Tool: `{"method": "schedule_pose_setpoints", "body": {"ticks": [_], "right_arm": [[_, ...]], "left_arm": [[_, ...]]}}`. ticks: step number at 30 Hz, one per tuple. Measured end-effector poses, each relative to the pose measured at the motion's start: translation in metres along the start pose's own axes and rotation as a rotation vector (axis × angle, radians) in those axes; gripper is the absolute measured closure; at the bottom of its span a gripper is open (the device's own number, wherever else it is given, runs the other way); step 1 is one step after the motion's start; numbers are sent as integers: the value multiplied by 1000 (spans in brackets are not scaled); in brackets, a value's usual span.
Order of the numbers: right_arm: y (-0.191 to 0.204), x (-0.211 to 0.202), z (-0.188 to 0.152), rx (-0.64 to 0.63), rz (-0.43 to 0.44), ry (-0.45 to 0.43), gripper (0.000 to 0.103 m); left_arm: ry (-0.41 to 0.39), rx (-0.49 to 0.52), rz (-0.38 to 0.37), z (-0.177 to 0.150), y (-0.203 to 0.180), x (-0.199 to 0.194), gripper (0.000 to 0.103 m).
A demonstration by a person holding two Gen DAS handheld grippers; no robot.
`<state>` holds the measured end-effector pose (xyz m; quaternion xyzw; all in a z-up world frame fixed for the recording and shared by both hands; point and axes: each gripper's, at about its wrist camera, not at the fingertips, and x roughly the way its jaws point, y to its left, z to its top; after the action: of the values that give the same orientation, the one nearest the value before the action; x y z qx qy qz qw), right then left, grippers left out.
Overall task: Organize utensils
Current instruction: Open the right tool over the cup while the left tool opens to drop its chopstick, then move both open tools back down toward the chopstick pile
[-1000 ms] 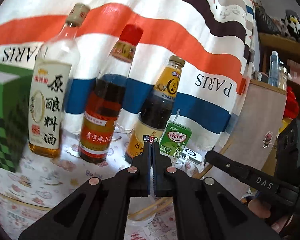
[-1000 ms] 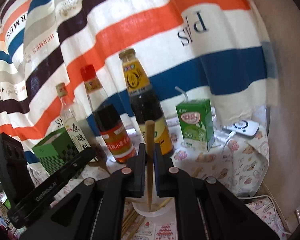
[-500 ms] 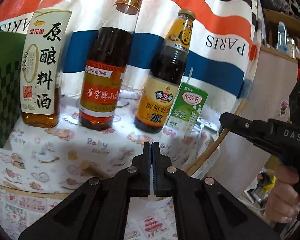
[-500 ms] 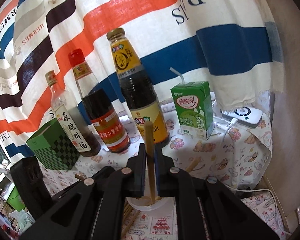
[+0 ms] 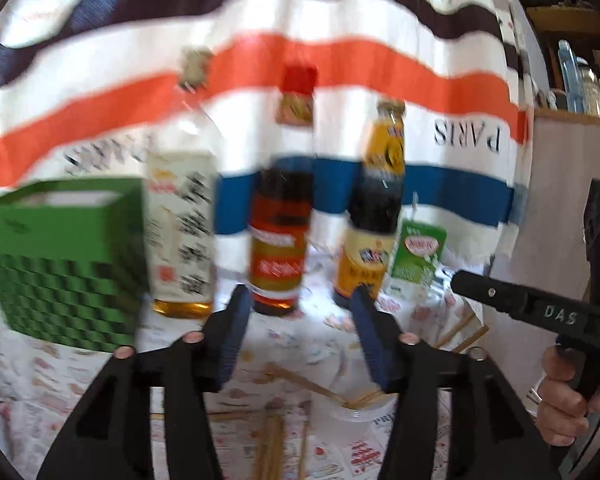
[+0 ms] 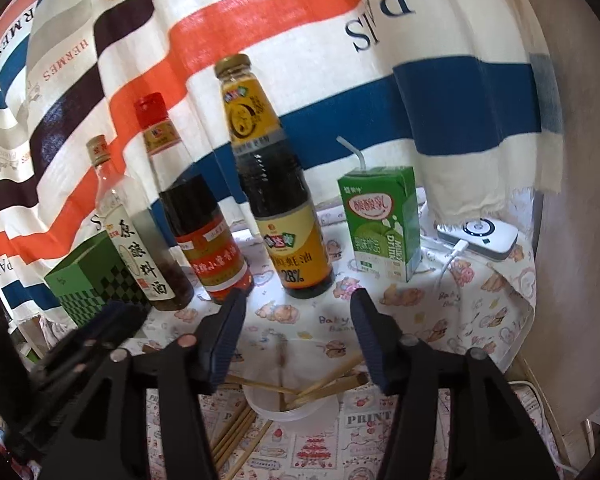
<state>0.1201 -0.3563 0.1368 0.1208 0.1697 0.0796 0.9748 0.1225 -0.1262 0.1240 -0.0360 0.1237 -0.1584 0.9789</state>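
Note:
A clear plastic cup [image 6: 290,406] stands on the printed tablecloth just below my right gripper [image 6: 298,312], with several wooden chopsticks [image 6: 324,384] leaning in it. More chopsticks [image 6: 236,436] lie loose on the cloth to its left. My right gripper is open and empty above the cup. In the left wrist view the cup [image 5: 350,410] sits low right of centre, with loose chopsticks [image 5: 272,444] beside it. My left gripper [image 5: 298,314] is open and empty, above the cloth. The view is blurred.
Three sauce bottles [image 6: 278,200] stand in a row behind the cup, with a green drink carton [image 6: 380,222] to the right and a green checked box [image 6: 90,280] to the left. A white device with a cable [image 6: 480,238] lies far right. A striped cloth hangs behind.
My right gripper has opened and the chopstick it held now stands in the cup. My left gripper has opened too and pulled back and up, so the bottles look smaller.

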Motion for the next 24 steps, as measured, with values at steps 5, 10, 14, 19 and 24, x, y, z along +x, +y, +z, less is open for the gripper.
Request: {"method": "schedule_pose_setpoints", "body": {"ticks": [5,10,14,19,24], "right_arm": [[21,-20,0,-43,2,-60,34],[54,-51,-6,-99,52,-135,22],[79,-64,-21,-130,104,-134,7],[87,-57,-50,-109,126,-12,0],[85,-41,-89,-115,60,106,0]], "left_arm": [[-99,18,121,4,19,-57,17],[-136,47,288,-1,35,-106,2],[-185,64,349,-18,45,-141,0],[-142,50,398,-49,63,-146,0],[-66,-5,392,-84,76,-135,0]]}}
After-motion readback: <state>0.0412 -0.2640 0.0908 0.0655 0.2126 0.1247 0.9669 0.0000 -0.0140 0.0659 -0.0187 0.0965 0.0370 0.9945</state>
